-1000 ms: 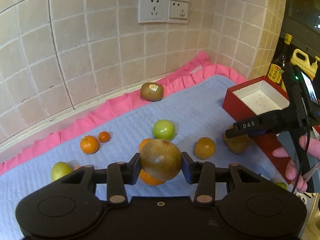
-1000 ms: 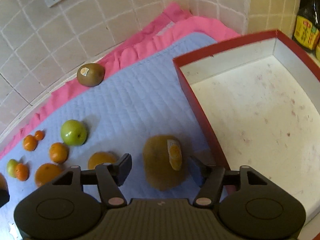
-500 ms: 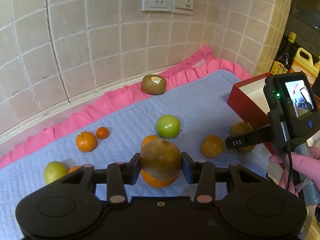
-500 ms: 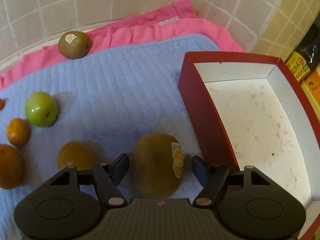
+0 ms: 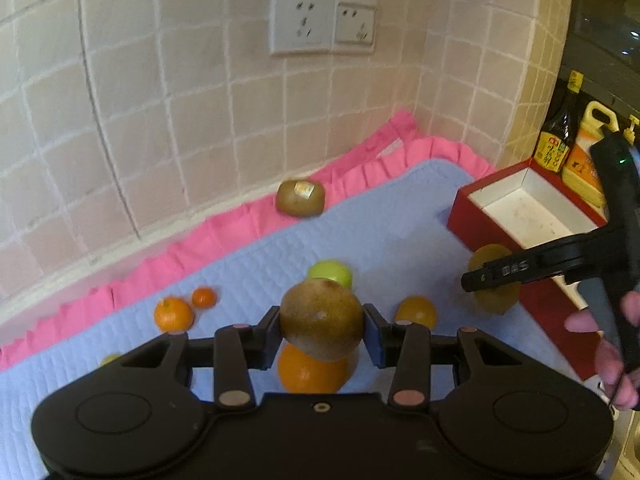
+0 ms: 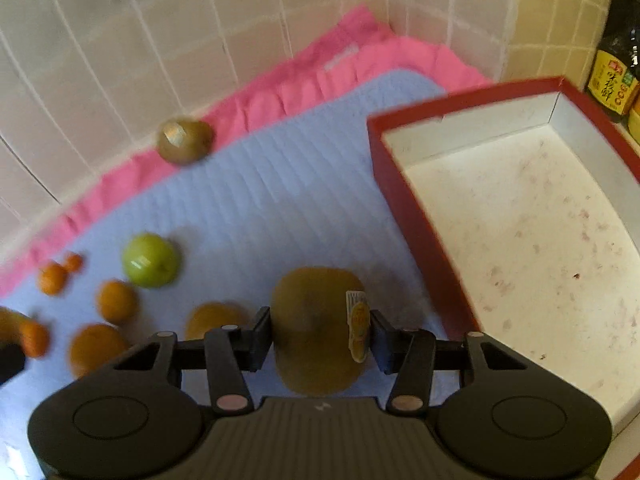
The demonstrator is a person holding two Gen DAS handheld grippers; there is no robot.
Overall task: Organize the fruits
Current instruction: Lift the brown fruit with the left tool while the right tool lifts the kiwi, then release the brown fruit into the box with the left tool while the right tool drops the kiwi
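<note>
My left gripper (image 5: pixel 322 330) is shut on a brown kiwi (image 5: pixel 320 318) and holds it above the blue mat (image 5: pixel 380 236). My right gripper (image 6: pixel 320 338) is shut on a stickered kiwi (image 6: pixel 316 328), just left of the red box (image 6: pixel 404 196); both show in the left wrist view (image 5: pixel 494 284). Another kiwi (image 6: pixel 184 140) lies on the pink frill at the back. A green apple (image 6: pixel 150 260) and several oranges (image 6: pixel 116 300) lie on the mat at left. A large orange (image 5: pixel 310 372) sits under my left gripper.
The red box has a white, empty inside (image 6: pixel 540 240). Sauce and oil bottles (image 5: pixel 558 140) stand behind it. A tiled wall with sockets (image 5: pixel 322 22) closes the back and right corner. A pink frilled cloth (image 5: pixel 224 228) edges the mat.
My right gripper's jaws have closed onto the stickered kiwi beside the box. My left gripper still holds its kiwi and has shifted slightly.
</note>
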